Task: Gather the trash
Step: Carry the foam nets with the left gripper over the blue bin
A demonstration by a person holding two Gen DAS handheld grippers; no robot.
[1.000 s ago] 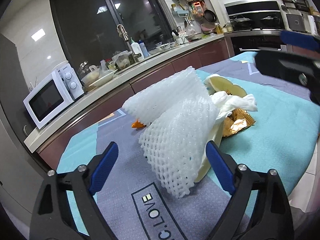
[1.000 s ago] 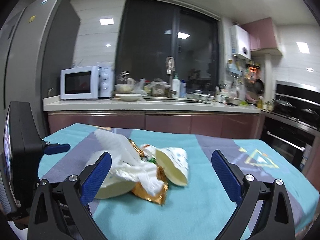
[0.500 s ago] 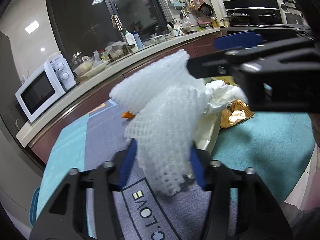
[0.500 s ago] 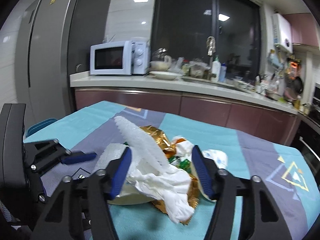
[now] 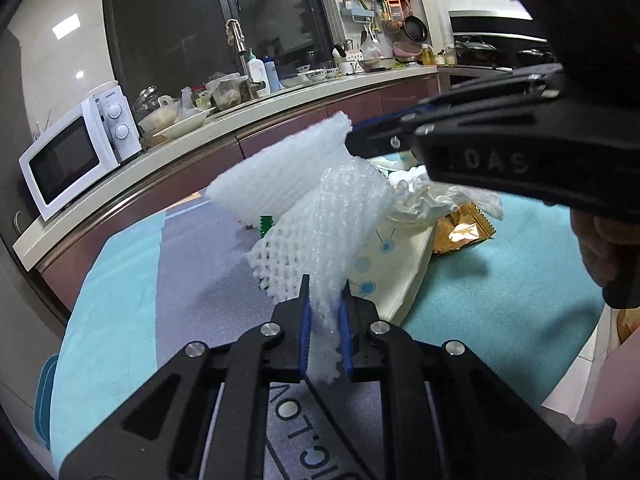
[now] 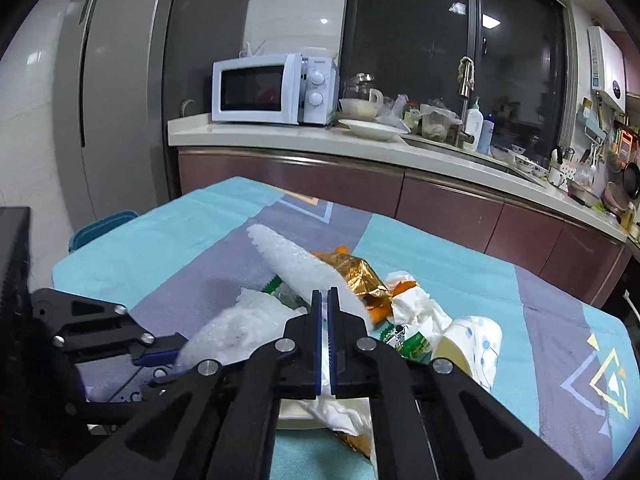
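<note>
A heap of trash lies on the teal and purple tablecloth (image 5: 500, 300). In it are white foam net (image 5: 320, 216), a gold wrapper (image 5: 460, 232), crumpled tissue (image 5: 432, 196) and a dotted paper cup (image 5: 396, 264). My left gripper (image 5: 324, 292) is closing, its pads pressing the net's lower flap. My right gripper (image 5: 352, 140) comes in from the right and pinches the upper flap (image 5: 276, 172). In the right wrist view that gripper (image 6: 325, 294) is shut on the thin foam sheet (image 6: 292, 264), and the left gripper (image 6: 160, 356) holds foam (image 6: 240, 324) beside it. I cannot tell whether the two flaps are one piece.
A hand (image 5: 604, 248) grips the right tool's handle. A second paper cup (image 6: 476, 340) and a green wrapper (image 6: 408, 340) lie to the right of the heap. Behind the table runs a counter with a microwave (image 6: 276, 88); a fridge (image 6: 120, 80) stands left, a blue seat (image 6: 100, 228) below it.
Both grippers went from wide open to closed on the foam net. The right gripper swung left across the heap to the upper flap. The left one edged forward onto the lower flap.
</note>
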